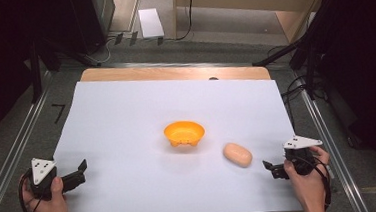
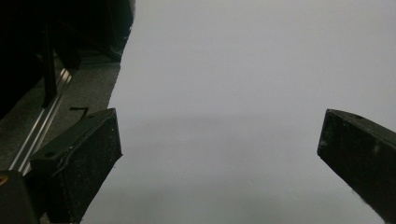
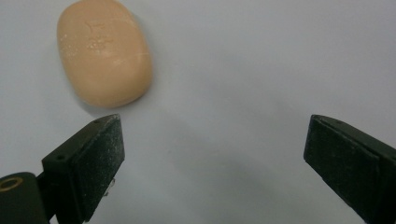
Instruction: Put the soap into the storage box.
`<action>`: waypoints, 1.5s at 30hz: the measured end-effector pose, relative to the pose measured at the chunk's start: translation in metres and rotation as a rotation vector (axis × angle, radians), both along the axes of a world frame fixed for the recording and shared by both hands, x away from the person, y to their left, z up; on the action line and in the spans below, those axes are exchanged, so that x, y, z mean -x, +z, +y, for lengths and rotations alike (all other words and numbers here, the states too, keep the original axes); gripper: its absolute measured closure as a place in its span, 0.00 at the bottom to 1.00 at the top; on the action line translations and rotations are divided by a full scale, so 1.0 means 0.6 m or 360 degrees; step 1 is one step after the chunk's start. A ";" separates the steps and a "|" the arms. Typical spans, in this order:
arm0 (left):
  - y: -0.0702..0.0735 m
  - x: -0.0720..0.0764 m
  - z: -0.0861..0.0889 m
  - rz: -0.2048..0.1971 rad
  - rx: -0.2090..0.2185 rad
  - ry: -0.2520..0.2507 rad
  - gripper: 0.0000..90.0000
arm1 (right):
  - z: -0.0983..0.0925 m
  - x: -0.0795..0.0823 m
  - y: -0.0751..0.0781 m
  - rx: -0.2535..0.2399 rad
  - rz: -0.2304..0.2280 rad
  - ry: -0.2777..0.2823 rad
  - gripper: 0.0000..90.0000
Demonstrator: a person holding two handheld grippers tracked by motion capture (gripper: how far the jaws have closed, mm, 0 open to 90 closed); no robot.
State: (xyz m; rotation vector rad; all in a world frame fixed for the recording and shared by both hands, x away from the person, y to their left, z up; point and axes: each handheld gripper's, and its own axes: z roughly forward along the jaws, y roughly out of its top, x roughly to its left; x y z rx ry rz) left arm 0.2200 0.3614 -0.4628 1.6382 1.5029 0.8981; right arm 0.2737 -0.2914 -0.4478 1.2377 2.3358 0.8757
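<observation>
The right gripper (image 3: 212, 154) has its jaws wide apart with nothing between them. The soap bar (image 3: 103, 51) lies just beyond its left jaw, where faint stamped marks are readable. In the high view the right hand (image 1: 309, 177) rests low at the table edge; the soap's long axis runs diagonally, and the orange bowl (image 1: 184, 133) stands further out.

White sheet (image 1: 127, 125) lay bare across left half and near edge; wide passage there. Orange bowl (image 1: 184, 134) stood mid-table, soap bar (image 1: 237, 154) just right of it, narrow gap between. Soap lay ahead of right gripper (image 1: 272, 169).
</observation>
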 end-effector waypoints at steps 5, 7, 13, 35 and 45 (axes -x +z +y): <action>0.000 0.000 -0.001 -0.0002 -0.0005 0.0005 0.00 | 0.009 -0.011 0.005 0.0015 0.0044 0.0050 0.04; 0.000 0.000 0.000 0.0000 -0.0001 0.0002 0.00 | 0.014 -0.014 0.005 0.0032 0.0059 0.0071 0.03; 0.000 0.000 0.000 -0.0001 0.0004 0.0002 0.00 | 0.030 -0.024 0.010 0.0056 0.0090 0.0109 0.03; 0.000 0.000 0.002 -0.0001 0.0016 -0.0003 0.00 | 0.085 -0.055 0.022 0.0140 0.0180 0.0226 0.04; 0.000 0.000 0.002 0.0001 0.0015 -0.0004 0.00 | 0.118 -0.068 0.018 0.0133 0.0242 0.0317 0.09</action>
